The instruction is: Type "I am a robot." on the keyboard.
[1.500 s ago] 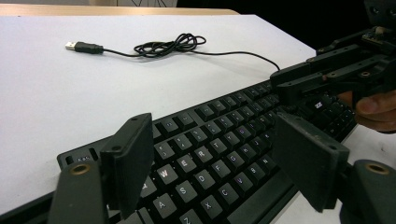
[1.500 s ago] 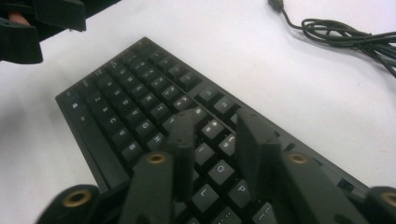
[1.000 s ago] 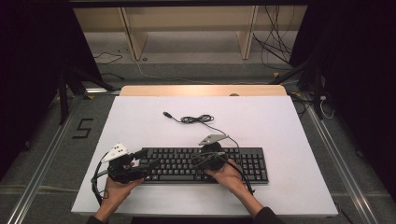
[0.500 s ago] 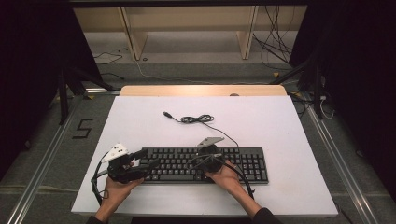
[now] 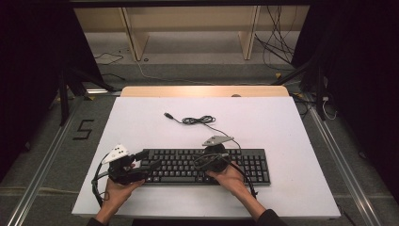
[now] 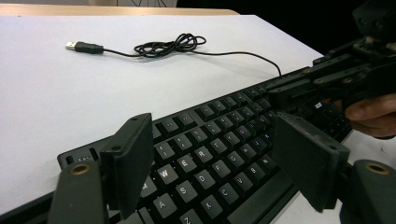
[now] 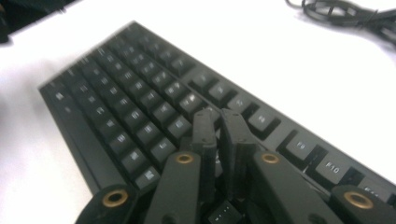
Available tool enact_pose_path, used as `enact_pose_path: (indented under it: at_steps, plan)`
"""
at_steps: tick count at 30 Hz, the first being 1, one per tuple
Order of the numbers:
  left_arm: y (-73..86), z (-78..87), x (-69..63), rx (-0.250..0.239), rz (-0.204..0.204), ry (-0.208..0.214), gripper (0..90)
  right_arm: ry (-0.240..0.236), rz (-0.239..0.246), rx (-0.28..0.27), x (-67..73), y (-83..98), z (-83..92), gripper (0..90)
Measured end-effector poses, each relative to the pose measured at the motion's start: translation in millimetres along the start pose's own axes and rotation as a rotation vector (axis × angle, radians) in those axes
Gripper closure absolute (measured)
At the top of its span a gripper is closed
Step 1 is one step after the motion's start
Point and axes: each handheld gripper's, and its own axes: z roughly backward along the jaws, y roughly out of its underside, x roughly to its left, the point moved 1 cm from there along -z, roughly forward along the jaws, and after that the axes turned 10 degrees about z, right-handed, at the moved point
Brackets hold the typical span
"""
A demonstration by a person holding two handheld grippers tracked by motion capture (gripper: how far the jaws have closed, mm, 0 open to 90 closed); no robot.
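A black keyboard (image 5: 207, 165) lies flat near the front of the white worktop (image 5: 282, 127). Its thin black cord (image 5: 200, 120) curls behind it, unplugged.

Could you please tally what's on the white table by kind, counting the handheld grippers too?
Keyboards: 1, a black keyboard
Cables: 1, its black USB cable, loosely coiled, plug lying free
Grippers: 2, left gripper with jaws apart, right gripper with jaws together
Total: 4

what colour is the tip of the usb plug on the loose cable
Silver metal, on a black plug; clearest in the left gripper view.
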Motion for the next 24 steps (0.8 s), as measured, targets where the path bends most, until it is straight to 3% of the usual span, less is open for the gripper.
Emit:
enact_pose_path:
  at_steps: [3, 10, 14, 19, 24]
  plan:
    - [0.2, -0.5, -0.8, 0.001, 0.000, 0.001, 28.8, -0.009, -0.005, -0.026, 0.2, -1.1, 6.2, 78.1]
    - [0.2, -2.1, -1.1, 0.007, 0.001, 0.003, 28.8, -0.017, -0.010, -0.056, 0.6, -0.2, 16.2, 53.9]
    - [-0.3, -3.7, -1.2, 0.011, 0.002, 0.005, 29.6, -0.021, -0.020, -0.072, 1.5, 1.4, 22.0, 44.5]
    - [-2.0, -7.9, -3.0, 0.030, -0.006, 0.005, 33.9, -0.024, -0.018, -0.102, 4.4, 3.0, 30.4, 39.2]
    - [-3.7, -17.0, -5.0, 0.067, -0.015, -0.006, 44.4, -0.031, -0.021, -0.123, 6.7, 6.6, 38.6, 37.5]
